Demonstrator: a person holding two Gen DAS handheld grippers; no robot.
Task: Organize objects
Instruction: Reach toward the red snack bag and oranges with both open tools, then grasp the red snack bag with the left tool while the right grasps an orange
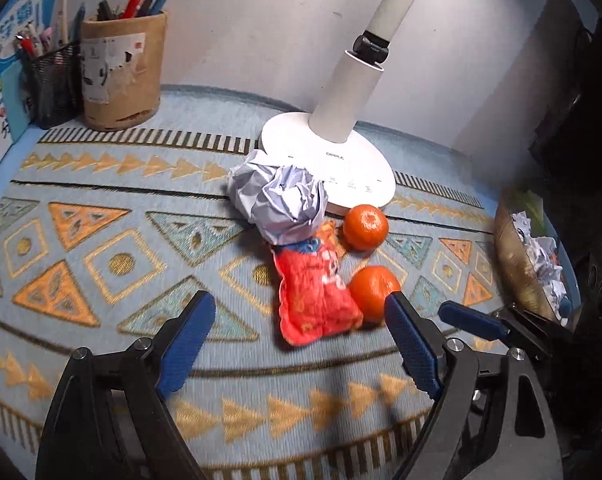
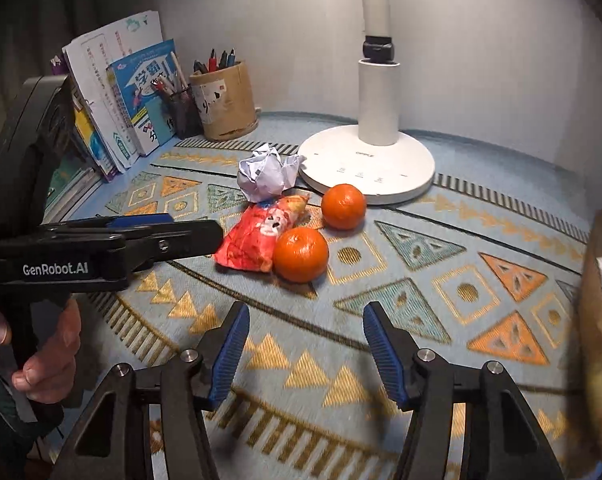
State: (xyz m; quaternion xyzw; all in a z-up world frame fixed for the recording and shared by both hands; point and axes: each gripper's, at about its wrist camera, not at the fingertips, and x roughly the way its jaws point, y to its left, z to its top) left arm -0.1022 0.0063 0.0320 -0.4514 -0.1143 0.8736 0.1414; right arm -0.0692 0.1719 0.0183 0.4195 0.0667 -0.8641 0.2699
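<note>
A red snack packet (image 1: 313, 292) (image 2: 253, 240) lies on the patterned blue cloth (image 1: 101, 208), with a crumpled white paper ball (image 1: 277, 196) (image 2: 265, 176) at its far end. Two oranges sit beside the packet: one against its right side (image 1: 371, 292) (image 2: 301, 254), the other (image 1: 365, 227) (image 2: 343, 206) by the lamp base. My left gripper (image 1: 301, 304) is open, hovering close in front of the packet and the nearer orange, holding nothing. My right gripper (image 2: 307, 312) is open and empty, further back from the oranges. Its blue finger (image 1: 461, 316) shows at the left view's right edge.
A white desk lamp base (image 1: 341, 160) (image 2: 369, 168) stands behind the objects. A brown pen pot (image 1: 121, 76) (image 2: 225, 100), a black mesh holder (image 1: 55, 84) and upright books (image 2: 113, 100) line the back left. A brown container of crumpled paper (image 1: 517, 256) (image 2: 599, 340) stands right. A hand (image 2: 49, 352) grips the left tool.
</note>
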